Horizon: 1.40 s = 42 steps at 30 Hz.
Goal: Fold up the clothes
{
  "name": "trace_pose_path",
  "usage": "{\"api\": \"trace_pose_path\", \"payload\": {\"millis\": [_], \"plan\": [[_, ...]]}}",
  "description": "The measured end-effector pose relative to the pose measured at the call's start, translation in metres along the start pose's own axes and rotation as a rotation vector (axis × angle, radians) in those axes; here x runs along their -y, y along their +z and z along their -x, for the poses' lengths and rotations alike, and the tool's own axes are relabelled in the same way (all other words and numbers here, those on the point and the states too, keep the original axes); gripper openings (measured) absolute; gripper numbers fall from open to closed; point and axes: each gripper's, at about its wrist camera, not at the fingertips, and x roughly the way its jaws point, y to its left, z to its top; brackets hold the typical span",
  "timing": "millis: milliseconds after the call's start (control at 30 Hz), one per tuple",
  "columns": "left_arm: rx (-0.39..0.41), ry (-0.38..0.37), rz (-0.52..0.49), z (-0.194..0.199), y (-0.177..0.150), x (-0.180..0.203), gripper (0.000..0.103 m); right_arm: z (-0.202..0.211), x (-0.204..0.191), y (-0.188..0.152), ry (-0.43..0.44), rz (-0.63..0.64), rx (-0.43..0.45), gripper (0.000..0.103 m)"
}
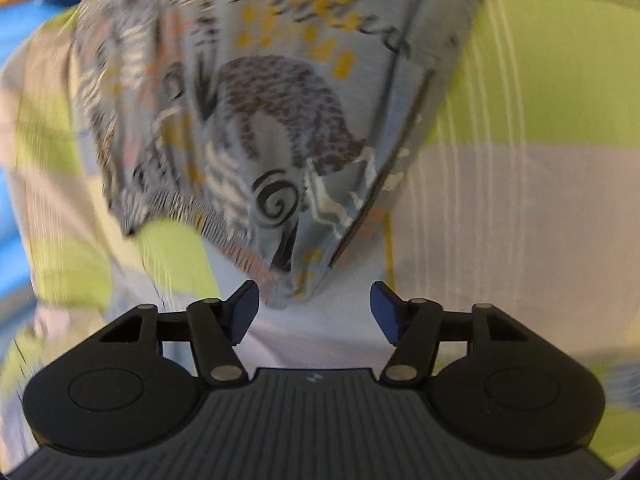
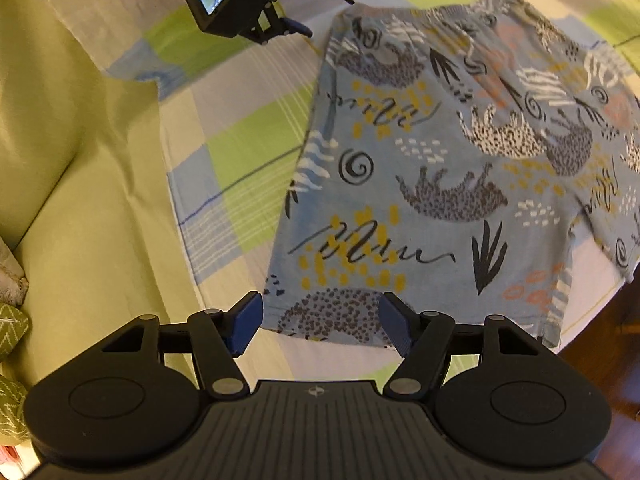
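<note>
With the blue animal-print cotton garment (image 2: 432, 184) spread flat on the green-checked bedsheet (image 2: 240, 152), both the left hand-held gripper (image 1: 314, 306) and the right hand-held gripper (image 2: 320, 316) hover with jaws apart, empty (a fold seems about to begin), so each likely needs to pinch a near corner next.

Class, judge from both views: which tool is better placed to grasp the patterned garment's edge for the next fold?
Left, probably. The left tool is open with the patterned garment corner between its fingertips; the right tool is open just short of the hem.
</note>
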Motion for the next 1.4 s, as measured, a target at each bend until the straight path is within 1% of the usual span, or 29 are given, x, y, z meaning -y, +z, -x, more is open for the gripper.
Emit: {"api": "trace_pose_path", "payload": {"millis": [67,100,133,167,200,267,300,367,433,500,567,667,733,767,800,833,900,967,1100,1267,1400], "plan": [[-0.001,0.017,-0.038,-0.009,-0.002,0.000,0.057,-0.006,-0.003,-0.004,-0.020,0.021,-0.002,0.067],[-0.006,0.023,-0.047,-0.013,-0.003,-0.001,0.053,-0.010,-0.005,-0.005,-0.026,0.035,-0.003,0.066],[-0.014,0.018,-0.042,-0.018,-0.004,-0.004,0.048,-0.013,-0.007,-0.007,-0.027,0.045,-0.005,0.066],[-0.027,-0.002,-0.019,-0.022,-0.005,-0.008,0.034,-0.016,-0.011,-0.008,-0.024,0.058,-0.004,0.065],[-0.042,-0.025,0.007,-0.026,-0.006,-0.013,0.023,-0.020,-0.017,-0.009,-0.022,0.087,0.003,0.065],[-0.050,-0.036,0.040,-0.030,-0.007,-0.019,0.016,-0.026,-0.030,-0.012,-0.018,0.144,0.017,0.065],[-0.049,-0.041,0.053,-0.031,-0.006,-0.022,0.010,-0.030,-0.037,-0.013,-0.018,0.174,0.024,0.065],[-0.044,-0.043,0.072,-0.030,-0.004,-0.027,0.006,-0.042,-0.055,-0.017,-0.034,0.241,0.038,0.064],[-0.047,-0.045,0.096,-0.030,-0.003,-0.030,0.006,-0.057,-0.070,-0.021,-0.054,0.298,0.035,0.056],[-0.050,-0.044,0.111,-0.030,-0.003,-0.032,0.006,-0.072,-0.081,-0.025,-0.073,0.344,0.013,0.044],[-0.048,-0.041,0.111,-0.031,-0.004,-0.030,0.005,-0.083,-0.088,-0.031,-0.108,0.389,0.000,0.042],[-0.049,-0.029,0.118,-0.033,-0.002,-0.026,0.005,-0.090,-0.091,-0.038,-0.178,0.463,0.020,0.042],[-0.052,-0.026,0.129,-0.034,0.000,-0.025,0.006,-0.089,-0.086,-0.039,-0.178,0.474,0.032,0.038],[-0.056,-0.028,0.138,-0.034,0.002,-0.026,0.005,-0.087,-0.084,-0.038,-0.170,0.468,0.035,0.029],[-0.060,-0.030,0.148,-0.034,0.003,-0.026,0.005,-0.086,-0.079,-0.036,-0.155,0.454,0.030,0.010],[-0.065,-0.036,0.167,-0.030,0.005,-0.024,0.004,-0.082,-0.073,-0.032,-0.135,0.429,0.024,0.001],[-0.069,-0.043,0.186,-0.026,0.004,-0.025,0.003,-0.069,-0.062,-0.027,-0.100,0.388,0.028,0.001],[-0.068,-0.044,0.191,-0.020,0.003,-0.029,0.002,-0.049,-0.052,-0.024,-0.084,0.368,0.057,0.001],[-0.058,-0.046,0.241,0.004,-0.004,-0.046,0.002,0.007,-0.032,-0.018,-0.072,0.331,0.122,0.001],[-0.008,-0.045,0.291,0.045,-0.014,-0.085,0.001,0.089,0.000,-0.010,-0.144,0.289,0.195,0.001],[0.006,-0.070,0.355,0.077,-0.013,-0.115,0.001,0.151,0.035,-0.005,-0.222,0.269,0.239,0.001]]}}
